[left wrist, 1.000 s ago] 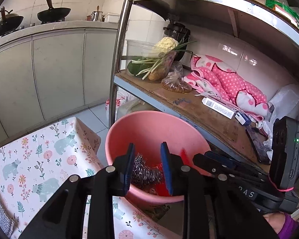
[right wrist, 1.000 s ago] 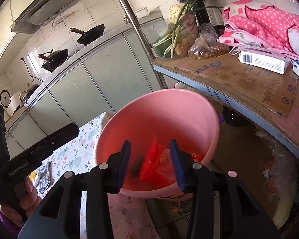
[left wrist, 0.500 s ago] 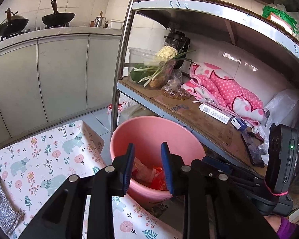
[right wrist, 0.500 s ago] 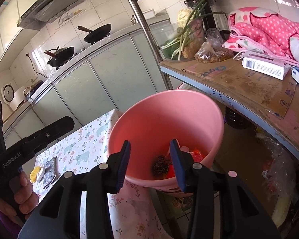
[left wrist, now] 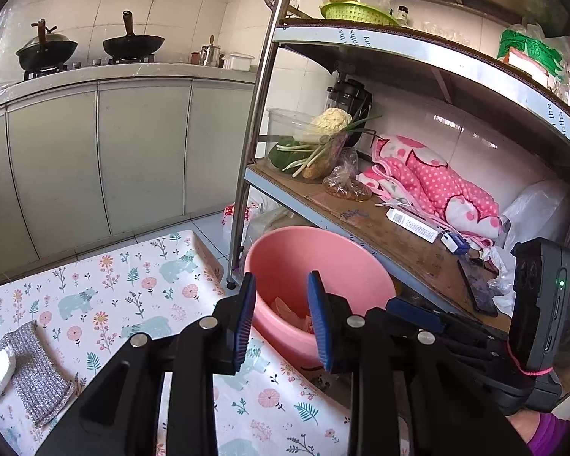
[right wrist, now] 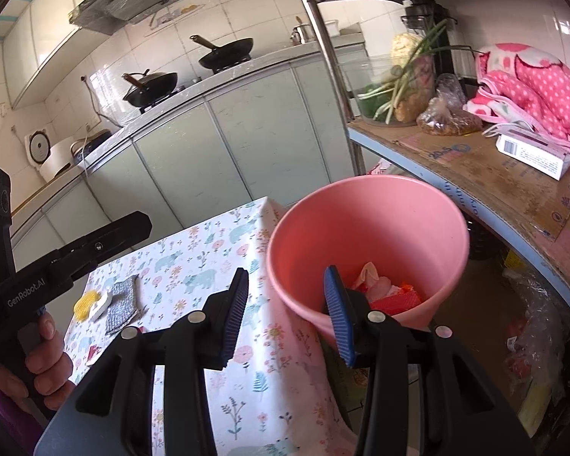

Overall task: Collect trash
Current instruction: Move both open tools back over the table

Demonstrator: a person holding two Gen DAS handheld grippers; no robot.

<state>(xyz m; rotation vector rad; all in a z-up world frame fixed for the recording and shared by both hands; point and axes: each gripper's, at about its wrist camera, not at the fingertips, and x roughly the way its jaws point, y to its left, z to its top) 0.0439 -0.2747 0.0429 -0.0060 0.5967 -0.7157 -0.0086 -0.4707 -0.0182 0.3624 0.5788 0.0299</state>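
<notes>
A pink plastic bin (left wrist: 345,266) stands on the floor between the table corner and the metal shelf; it also shows in the right wrist view (right wrist: 368,220). Red and pale wrappers (right wrist: 387,292) lie in its bottom. My left gripper (left wrist: 281,315) is open and empty, above the table edge just short of the bin. My right gripper (right wrist: 285,311) is open and empty, over the table corner beside the bin's rim. On the table lie a grey scouring cloth (left wrist: 34,372), also seen in the right wrist view (right wrist: 121,304), and a yellow sponge (right wrist: 89,304).
The table has a floral cloth (left wrist: 125,288). The metal shelf (left wrist: 380,228) at the right holds vegetables, a bag, a pink dotted cloth and small boxes. A shelf post (left wrist: 254,129) stands beside the bin. Kitchen cabinets (left wrist: 95,159) with woks are behind.
Both grippers have pulled back and up from the bin. The steel-wool ball and red wrapper that were between the fingers now lie in the bin. More of the table shows.
</notes>
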